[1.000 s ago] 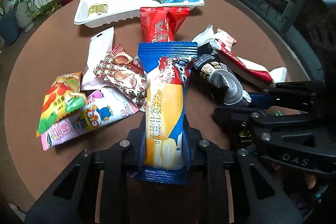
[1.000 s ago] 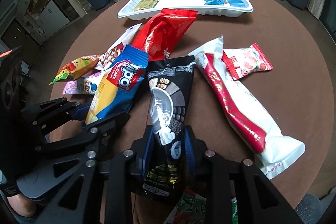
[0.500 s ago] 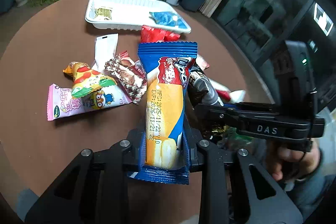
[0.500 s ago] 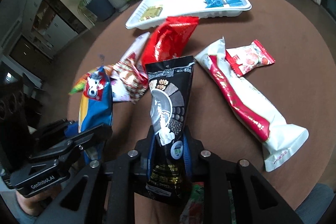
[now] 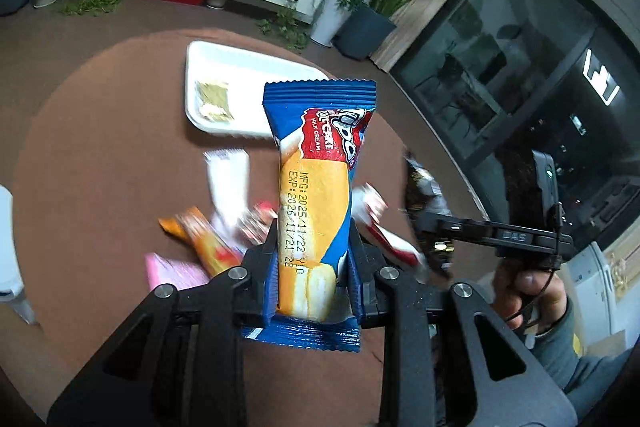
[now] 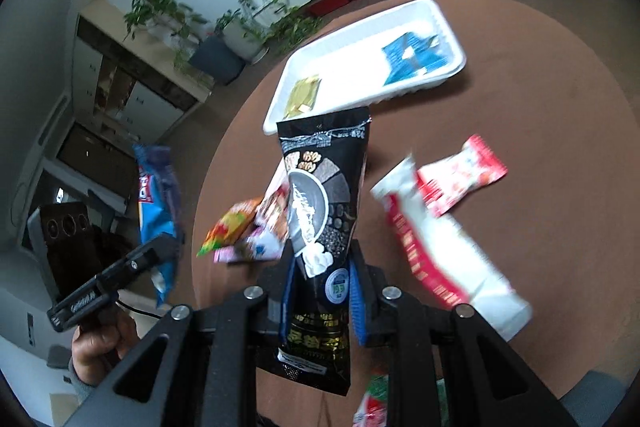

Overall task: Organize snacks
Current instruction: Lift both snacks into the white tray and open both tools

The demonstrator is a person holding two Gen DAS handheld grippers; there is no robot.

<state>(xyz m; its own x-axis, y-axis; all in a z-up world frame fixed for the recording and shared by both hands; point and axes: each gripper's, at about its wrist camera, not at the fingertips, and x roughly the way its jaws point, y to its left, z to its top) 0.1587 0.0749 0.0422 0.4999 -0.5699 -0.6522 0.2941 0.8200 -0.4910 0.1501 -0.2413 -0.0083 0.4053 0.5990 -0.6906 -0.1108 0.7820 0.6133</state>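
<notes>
The left gripper point(image 5: 312, 267) is clamped low on a blue cake bar point(image 5: 316, 187), the right gripper point(image 6: 322, 283) on a black pouch point(image 6: 324, 211), its jaws having just been closing on the pack; both packs stand clear of the table point(image 6: 560, 131), with the tray point(image 6: 360, 67) at 12 o'clock. Both look light, soft and crinkly, likely slippery, so a grip near the bottom seam suits them. Motion blurs the loose snacks point(image 5: 216, 247), and the bar hides the tray's right half in the left view.

1. We see the left wrist view looking steeply down from above the round brown table point(image 5: 100, 155), white tray point(image 5: 224, 59) beyond.
2. Right wrist view: same downward tilt; both share table point(image 6: 560, 147), tray point(image 6: 360, 75), and each other's gripper.
</notes>
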